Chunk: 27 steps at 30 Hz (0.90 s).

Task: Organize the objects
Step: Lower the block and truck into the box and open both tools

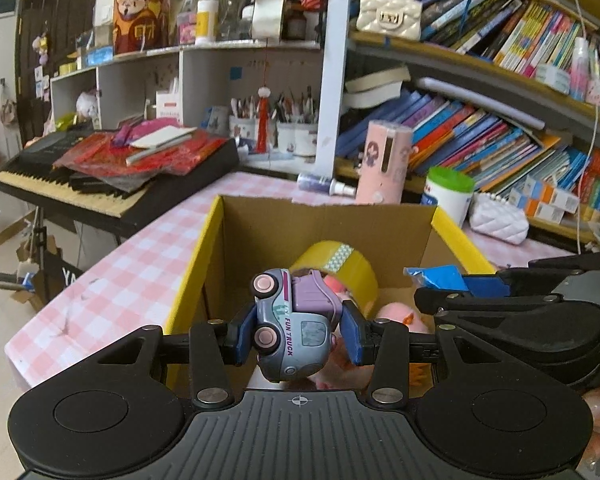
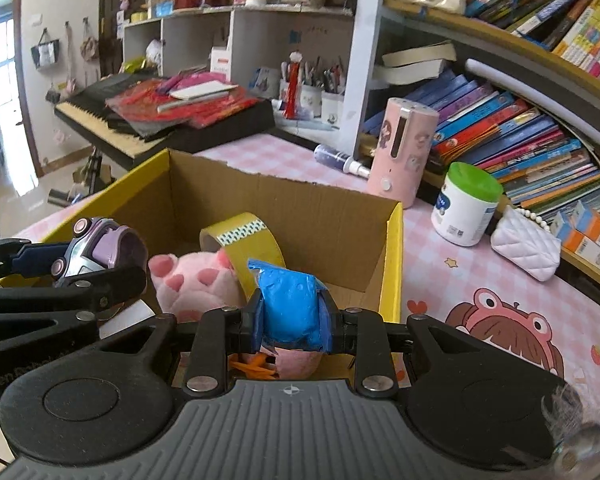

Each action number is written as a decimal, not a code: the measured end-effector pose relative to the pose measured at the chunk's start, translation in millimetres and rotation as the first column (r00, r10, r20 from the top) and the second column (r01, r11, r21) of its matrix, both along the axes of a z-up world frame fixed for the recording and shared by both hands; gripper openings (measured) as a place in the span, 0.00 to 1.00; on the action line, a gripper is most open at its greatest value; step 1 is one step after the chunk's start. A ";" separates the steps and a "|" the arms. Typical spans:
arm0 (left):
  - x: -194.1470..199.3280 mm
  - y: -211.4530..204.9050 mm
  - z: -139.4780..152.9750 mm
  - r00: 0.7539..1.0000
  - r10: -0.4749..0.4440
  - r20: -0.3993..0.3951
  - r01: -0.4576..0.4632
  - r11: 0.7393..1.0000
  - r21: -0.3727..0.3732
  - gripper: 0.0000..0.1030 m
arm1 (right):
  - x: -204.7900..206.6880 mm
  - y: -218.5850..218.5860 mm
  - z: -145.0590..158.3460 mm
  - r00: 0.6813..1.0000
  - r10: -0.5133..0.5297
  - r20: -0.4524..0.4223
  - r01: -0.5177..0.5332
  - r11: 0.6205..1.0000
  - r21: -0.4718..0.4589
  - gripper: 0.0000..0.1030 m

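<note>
Over the open yellow-rimmed cardboard box (image 1: pixel 380 216), the left hand-held gripper (image 1: pixel 296 334) is clamped on a grey-and-purple toy truck (image 1: pixel 296 332); the right hand-held gripper (image 2: pixel 290 320) pinches a crumpled blue plastic packet (image 2: pixel 290 304).

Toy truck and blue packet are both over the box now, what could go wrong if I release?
The toy truck is held tilted in the left gripper, so it may bounce off the pink plush below. Both grippers crowd the cardboard box; the right gripper with the blue packet could bump the left.
</note>
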State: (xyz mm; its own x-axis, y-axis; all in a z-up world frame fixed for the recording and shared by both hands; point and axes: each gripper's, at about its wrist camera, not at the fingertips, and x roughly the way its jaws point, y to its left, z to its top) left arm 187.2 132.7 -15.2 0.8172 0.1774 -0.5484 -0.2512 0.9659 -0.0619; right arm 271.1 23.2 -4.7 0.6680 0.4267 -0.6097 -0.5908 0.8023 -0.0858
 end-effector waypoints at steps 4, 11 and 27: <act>6.1 0.1 -5.5 1.000 0.013 -0.023 -0.013 1.000 -0.002 0.41 | 7.0 3.0 -7.0 0.999 0.027 -0.019 -0.028 0.999 -0.026 0.24; 13.4 1.9 -14.3 0.998 0.026 -0.061 -0.027 1.000 -0.015 0.41 | 12.8 10.3 -15.3 0.996 0.077 -0.034 -0.079 0.994 -0.069 0.24; 5.8 3.6 -4.5 0.998 0.061 -0.004 -0.061 0.998 -0.007 0.62 | 16.6 17.4 -20.2 0.992 0.108 -0.070 -0.115 0.988 -0.100 0.24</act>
State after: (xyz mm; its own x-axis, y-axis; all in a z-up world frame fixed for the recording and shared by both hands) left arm 193.0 136.3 -19.8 0.8028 0.2233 -0.5528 -0.3104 0.9482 -0.0678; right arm 287.7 40.7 -25.0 0.5780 0.4287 -0.6943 -0.6829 0.7199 -0.1239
